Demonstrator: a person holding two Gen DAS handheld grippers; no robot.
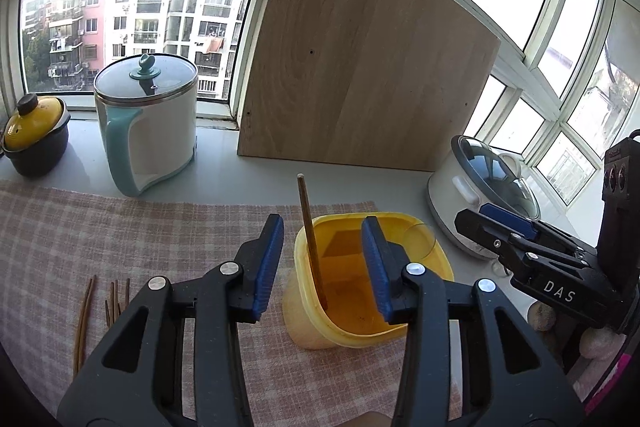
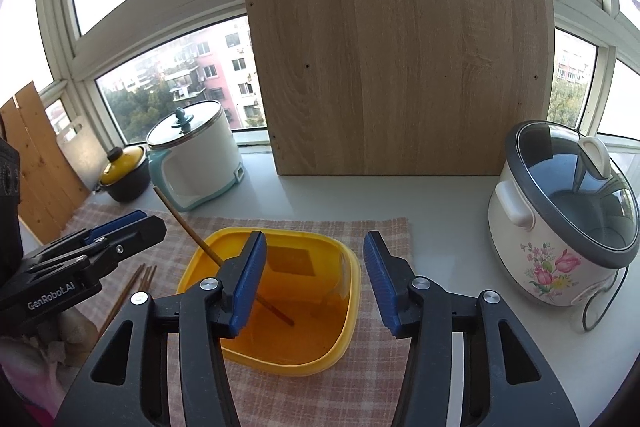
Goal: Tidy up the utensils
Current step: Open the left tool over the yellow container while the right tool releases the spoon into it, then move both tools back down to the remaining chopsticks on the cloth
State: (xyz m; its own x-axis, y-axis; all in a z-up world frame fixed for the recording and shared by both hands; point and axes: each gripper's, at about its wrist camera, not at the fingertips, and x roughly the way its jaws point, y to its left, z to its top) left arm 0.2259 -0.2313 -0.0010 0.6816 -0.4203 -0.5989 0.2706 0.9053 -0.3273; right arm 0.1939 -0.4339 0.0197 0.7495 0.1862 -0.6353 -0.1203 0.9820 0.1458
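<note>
One chopstick (image 1: 312,243) is stood in the yellow tub (image 2: 276,297) on the checked cloth (image 1: 120,235), its lower end on the tub floor and its long axis leaning up and back over the rim, apparently so that utensils are gathered there. More chopsticks (image 1: 100,307) are left flat on the cloth to the left, lying roughly parallel and pointing away from the camera. The left gripper (image 1: 322,267) and right gripper (image 2: 314,279) are both held apart and empty above the tub, nothing being gripped.

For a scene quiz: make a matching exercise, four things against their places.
Things:
1. single chopstick
2. loose chopsticks
3. flowered rice cooker
4. wooden board

Places:
A. leaning against the window
B. lying on the checked cloth, left of the tub
C. standing in the yellow tub
D. on the counter, right of the cloth

Pairs: 1-C, 2-B, 3-D, 4-A
</note>
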